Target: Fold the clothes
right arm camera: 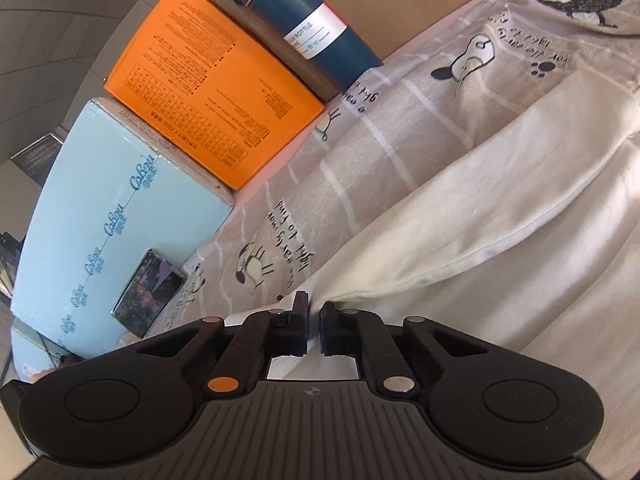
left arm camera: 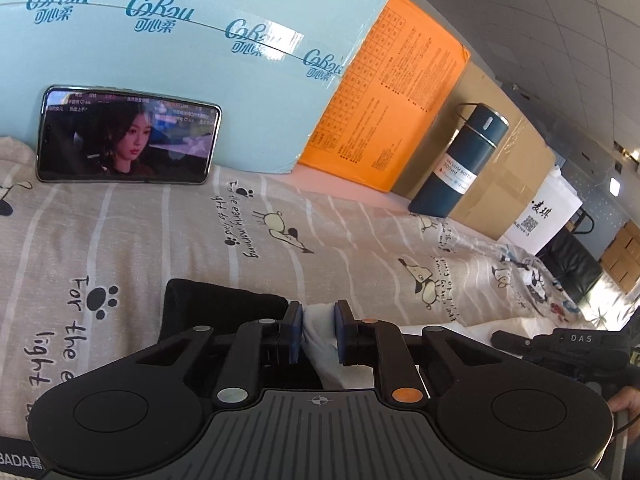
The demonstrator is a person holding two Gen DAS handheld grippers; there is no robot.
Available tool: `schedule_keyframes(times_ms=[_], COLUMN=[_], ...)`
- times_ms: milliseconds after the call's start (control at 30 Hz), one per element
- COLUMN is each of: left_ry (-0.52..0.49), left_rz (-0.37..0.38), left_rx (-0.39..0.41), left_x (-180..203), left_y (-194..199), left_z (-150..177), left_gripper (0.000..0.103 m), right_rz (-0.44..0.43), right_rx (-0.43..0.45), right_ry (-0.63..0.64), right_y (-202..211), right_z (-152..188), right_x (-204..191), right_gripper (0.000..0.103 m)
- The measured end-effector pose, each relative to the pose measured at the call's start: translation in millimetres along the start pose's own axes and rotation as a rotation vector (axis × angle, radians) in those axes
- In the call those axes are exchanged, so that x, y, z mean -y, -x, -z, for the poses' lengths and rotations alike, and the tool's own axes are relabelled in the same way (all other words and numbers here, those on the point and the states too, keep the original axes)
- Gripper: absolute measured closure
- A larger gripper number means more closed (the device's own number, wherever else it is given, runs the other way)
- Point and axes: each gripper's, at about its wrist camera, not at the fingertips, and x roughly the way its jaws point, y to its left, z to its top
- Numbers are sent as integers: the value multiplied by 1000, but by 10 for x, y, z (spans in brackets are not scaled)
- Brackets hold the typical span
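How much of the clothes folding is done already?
Not much looks finished: I see no neat folded pile. Right now the left gripper pinches white cloth, and the right gripper pinches the edge of the cream cotton garment, stretched over the patterned beige bedsheet. A black fabric piece waits. The folding remains.

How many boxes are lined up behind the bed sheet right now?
4 visible: light blue box behind the phone, orange box next, brown carton behind the bottle, white box farthest. More may be hidden beyond.
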Motion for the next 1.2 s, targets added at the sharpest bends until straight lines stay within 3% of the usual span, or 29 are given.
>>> schedule_keyframes(times_ms=[100, 133, 167, 233, 333, 467, 533, 633, 667, 733, 767, 833, 867, 900, 1033, 1200], left_ry=[-4, -22, -49, -166, -387, -633, -680, -708, -716, -692, -680, -673, -665, -657, -649, -638], left_rz=[14, 2, -20, -36, -11, 48, 44, 6, -9, 5, 10, 22, 37, 54, 111, 145], left_rx=[2, 12, 34, 95, 125, 37, -34, -74, -81, -99, -90, -58, -38, -15, 38, -45], left_x=[5, 30, 69, 202, 494, 864, 1001, 1066, 1063, 1025, 1014, 1033, 1053, 1084, 1208, 1216], left_y=[95, 168, 264, 484, 752, 830, 772, 659, 624, 585, 587, 629, 672, 720, 864, 795], left_z=[-24, -34, -36, 3, 173, 548, 711, 845, 874, 886, 880, 868, 850, 832, 776, 885], left_gripper=[77, 59, 41, 34, 27, 26, 27, 31, 52, 80, 83, 92, 92, 92, 92, 92], right_rz=[-10, -12, -16, -41, -62, -118, -151, -179, -175, -170, -167, -163, -173, -185, -208, -181], right_rx=[-14, -18, -20, 2, 54, 37, -6, -68, -87, -105, -105, -103, -91, -75, -5, 6], right_ry=[-1, 22, 47, 127, 317, 555, 637, 728, 740, 742, 735, 698, 670, 652, 598, 578], right_y=[64, 128, 193, 367, 611, 643, 559, 423, 373, 315, 304, 302, 323, 355, 558, 706], right_z=[-25, -13, -1, 50, 174, 418, 552, 728, 771, 817, 823, 791, 751, 713, 598, 565], right_x=[34, 17, -2, -76, -292, -625, -749, -878, -888, -880, -864, -815, -786, -764, -708, -591], right_gripper=[93, 87, 66, 44, 36, 26, 26, 26, 29, 38, 55, 68, 80, 85, 88, 89])
